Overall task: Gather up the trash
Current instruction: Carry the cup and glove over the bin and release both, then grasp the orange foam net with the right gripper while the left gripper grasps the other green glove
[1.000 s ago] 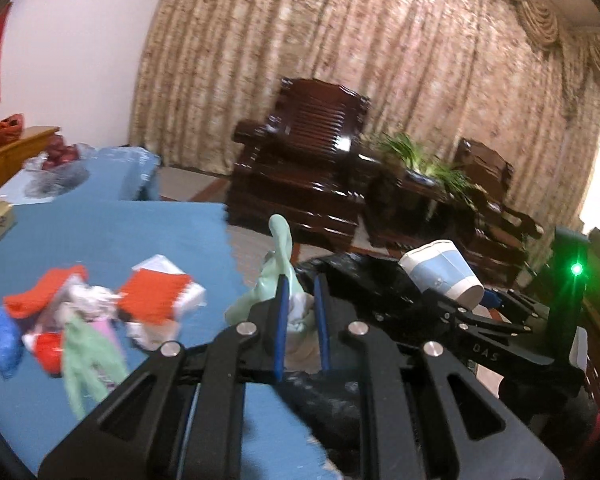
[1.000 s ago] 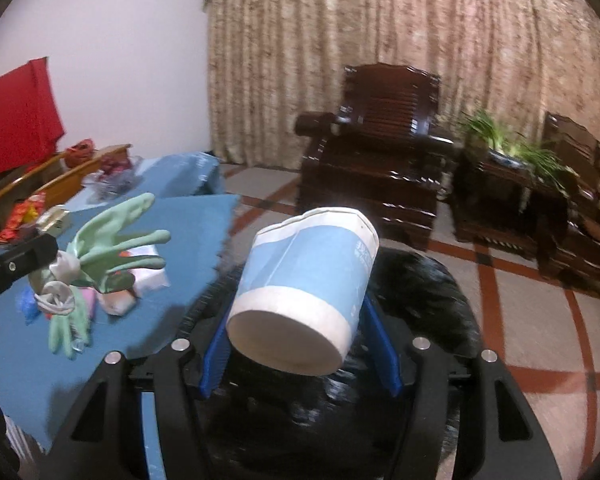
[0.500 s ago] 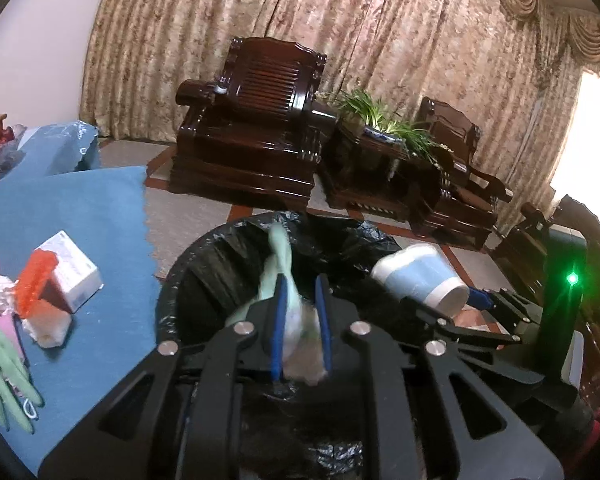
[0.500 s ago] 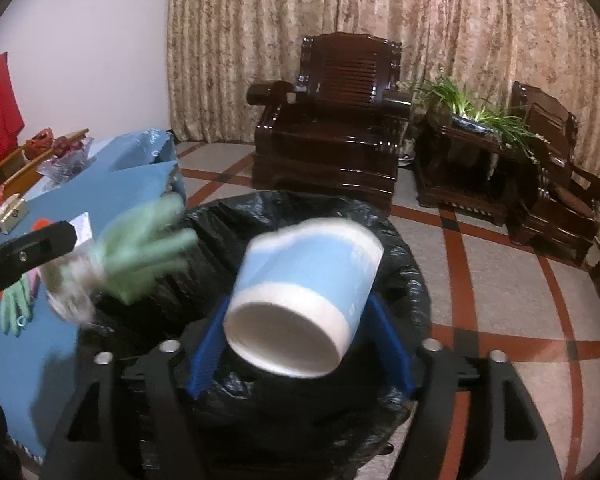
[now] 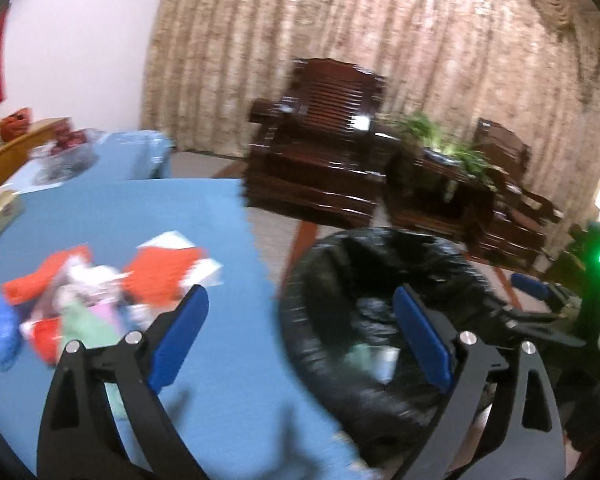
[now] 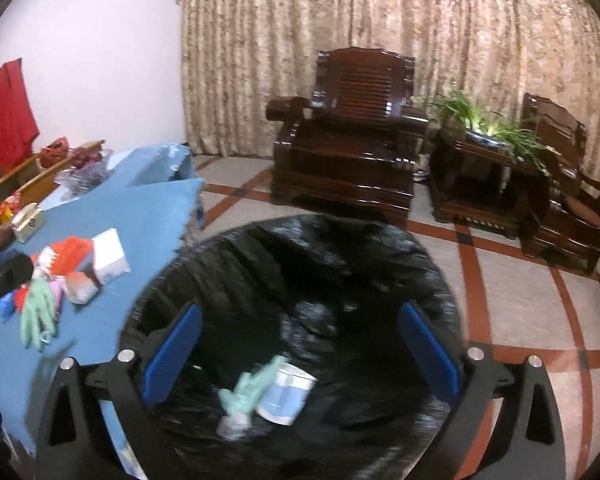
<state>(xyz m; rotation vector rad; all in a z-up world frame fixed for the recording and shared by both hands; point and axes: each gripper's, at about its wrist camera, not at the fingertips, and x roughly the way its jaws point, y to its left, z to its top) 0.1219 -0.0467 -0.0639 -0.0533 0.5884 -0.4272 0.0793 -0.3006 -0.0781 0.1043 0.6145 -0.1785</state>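
Both grippers hang with their jaws spread wide, having just opened, and nothing sits between the pads. The right gripper (image 6: 300, 354) is over the black-lined bin (image 6: 384, 256), and down in the bag lie a pale green glove (image 6: 246, 392) and a blue-and-white paper cup (image 6: 286, 394), touching each other. The left gripper (image 5: 300, 338) straddles the table's edge beside the bin (image 5: 324, 272). On the blue cloth (image 6: 140, 216) a pile of trash (image 6: 66, 276) remains, another green glove (image 6: 38, 316) among it.
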